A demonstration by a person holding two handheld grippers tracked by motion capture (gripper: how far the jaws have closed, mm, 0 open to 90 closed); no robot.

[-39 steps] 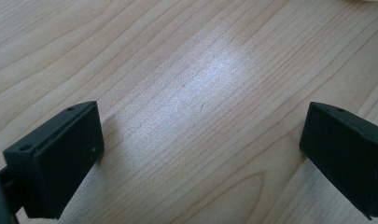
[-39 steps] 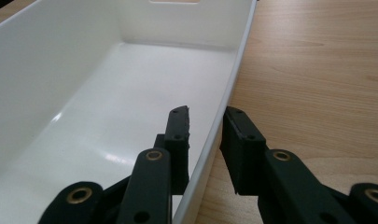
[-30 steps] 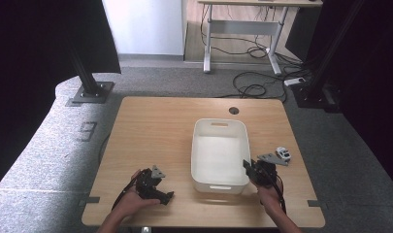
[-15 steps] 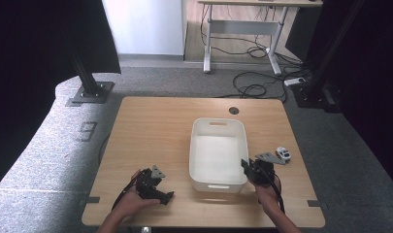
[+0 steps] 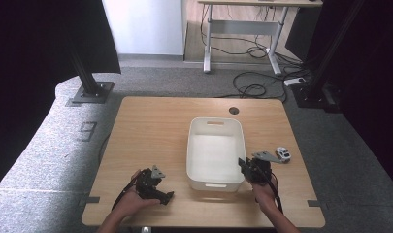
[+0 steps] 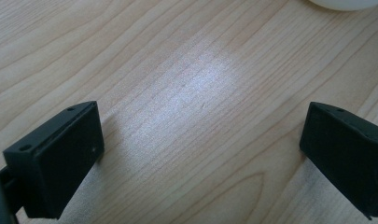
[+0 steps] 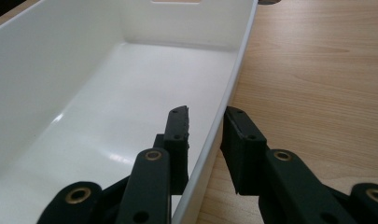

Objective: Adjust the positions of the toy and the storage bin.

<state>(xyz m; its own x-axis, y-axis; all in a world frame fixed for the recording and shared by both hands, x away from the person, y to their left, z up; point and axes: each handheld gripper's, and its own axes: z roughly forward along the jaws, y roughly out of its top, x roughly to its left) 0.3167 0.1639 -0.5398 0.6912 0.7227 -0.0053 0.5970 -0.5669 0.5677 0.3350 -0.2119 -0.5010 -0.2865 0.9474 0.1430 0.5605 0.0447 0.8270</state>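
Note:
A white plastic bin (image 5: 213, 155) with nothing in it stands on the wooden table (image 5: 155, 131), right of centre. My right gripper (image 5: 242, 165) is at the bin's near right side. In the right gripper view, the right gripper (image 7: 207, 119) is shut on the bin (image 7: 107, 93), one jaw inside and one outside its right wall. My left gripper (image 5: 165, 194) rests low at the front left, well apart from the bin. In the left gripper view, the left gripper (image 6: 200, 154) is open over bare wood, with a corner of the bin (image 6: 345, 3) at the top edge.
A small white and grey object (image 5: 282, 154) lies on the table just right of my right gripper. A round cable hole (image 5: 234, 110) sits behind the bin. Black stands and a desk stand on the floor beyond the table.
The bin has slid slightly to the left with my right gripper still clamped on its wall. The left gripper has not moved.

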